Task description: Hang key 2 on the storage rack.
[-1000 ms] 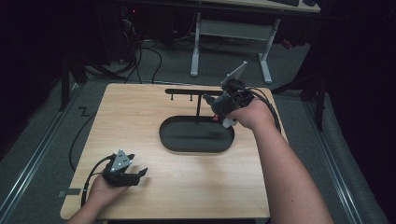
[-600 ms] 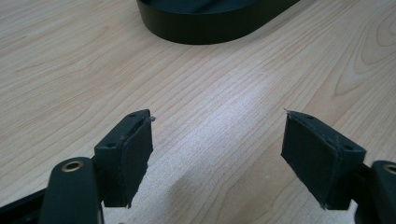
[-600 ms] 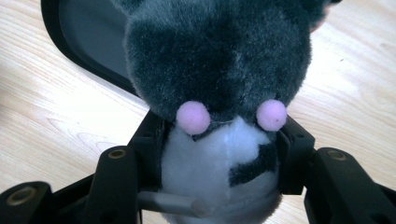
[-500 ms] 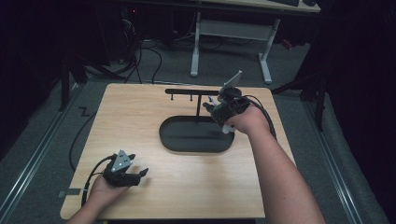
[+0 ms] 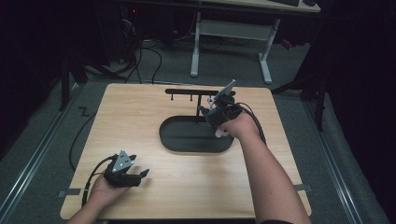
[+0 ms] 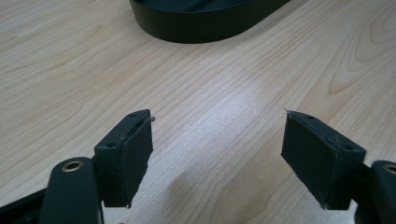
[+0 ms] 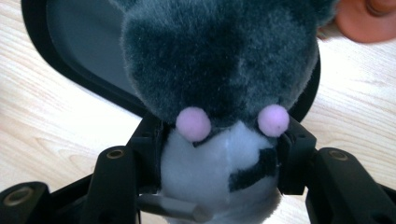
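My right gripper is shut on a plush toy with dark grey fur, a white patch and two pink dots. Its pads press the toy's white part from both sides. In the high view the right gripper hangs over the right end of a black oval tray, whose rim lies just below the toy. My left gripper rests on the table at the front left, jaws open with nothing between them. The tray's wall lies ahead of it.
A thin black stand with small hooks rises behind the tray. The light wooden table has bare wood to the left of and in front of the tray. An orange rounded shape sits at the top right of the right gripper view.
My right hand has come down toward the tray's right end with the plush toy in its grip. The left hand has stayed where it was.
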A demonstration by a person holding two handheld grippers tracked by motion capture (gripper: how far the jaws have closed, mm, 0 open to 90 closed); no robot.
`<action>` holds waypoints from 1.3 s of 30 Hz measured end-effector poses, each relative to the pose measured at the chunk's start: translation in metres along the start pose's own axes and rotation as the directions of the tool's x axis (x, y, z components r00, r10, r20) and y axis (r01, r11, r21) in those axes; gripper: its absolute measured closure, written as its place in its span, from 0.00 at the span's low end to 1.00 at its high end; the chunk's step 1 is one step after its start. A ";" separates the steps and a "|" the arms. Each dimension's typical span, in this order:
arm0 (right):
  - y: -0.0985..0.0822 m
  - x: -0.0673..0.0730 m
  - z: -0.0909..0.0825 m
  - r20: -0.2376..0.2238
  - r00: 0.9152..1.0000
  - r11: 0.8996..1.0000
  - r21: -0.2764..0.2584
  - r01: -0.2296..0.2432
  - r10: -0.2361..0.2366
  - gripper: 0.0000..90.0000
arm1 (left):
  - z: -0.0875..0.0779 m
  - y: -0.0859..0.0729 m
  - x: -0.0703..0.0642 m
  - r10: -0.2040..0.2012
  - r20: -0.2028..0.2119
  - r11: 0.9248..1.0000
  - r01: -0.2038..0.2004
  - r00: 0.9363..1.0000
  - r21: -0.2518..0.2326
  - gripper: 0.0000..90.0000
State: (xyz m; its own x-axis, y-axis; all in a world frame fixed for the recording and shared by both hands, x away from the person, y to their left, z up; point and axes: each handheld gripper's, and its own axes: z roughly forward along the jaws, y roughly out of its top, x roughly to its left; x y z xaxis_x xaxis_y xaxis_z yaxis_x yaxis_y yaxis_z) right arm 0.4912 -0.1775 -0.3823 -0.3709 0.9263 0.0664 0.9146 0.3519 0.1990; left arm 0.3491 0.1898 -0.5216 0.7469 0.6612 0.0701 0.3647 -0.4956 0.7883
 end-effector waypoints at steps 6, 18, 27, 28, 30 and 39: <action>0.004 0.001 0.010 -0.004 1.000 1.000 -0.004 -0.005 0.005 0.51 | 0.001 0.000 0.000 0.000 0.001 1.000 0.000 1.000 -0.003 0.28; 0.002 0.002 0.016 -0.003 1.000 0.998 -0.058 -0.025 0.025 0.39 | 0.002 0.000 -0.001 0.004 0.006 1.000 -0.004 1.000 -0.004 0.28; -0.027 -0.008 0.012 -0.003 0.999 0.992 -0.123 -0.036 0.036 0.40 | 0.005 0.003 -0.005 0.009 0.012 1.000 -0.009 1.000 -0.012 0.28; -0.032 -0.009 0.013 0.005 0.999 0.990 -0.137 -0.034 0.035 0.40 | 0.005 0.004 -0.005 0.010 0.014 1.000 -0.010 1.000 -0.009 0.28; -0.043 -0.011 0.016 0.024 0.999 0.988 -0.154 -0.028 0.032 0.40 | 0.006 0.004 -0.005 0.011 0.014 1.000 -0.011 1.000 -0.009 0.28; -0.093 -0.011 0.040 0.095 0.995 0.943 -0.328 0.058 -0.028 0.41 | 0.008 0.006 -0.010 0.020 0.023 1.000 -0.020 1.000 -0.007 0.27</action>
State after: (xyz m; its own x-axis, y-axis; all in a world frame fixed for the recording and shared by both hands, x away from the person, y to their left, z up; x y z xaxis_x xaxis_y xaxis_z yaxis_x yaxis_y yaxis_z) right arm 0.4169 -0.2149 -0.4408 -0.3794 0.9247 -0.0327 0.7879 0.3414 0.5125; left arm 0.3484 0.1758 -0.5230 0.7666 0.6382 0.0717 0.3460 -0.5045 0.7911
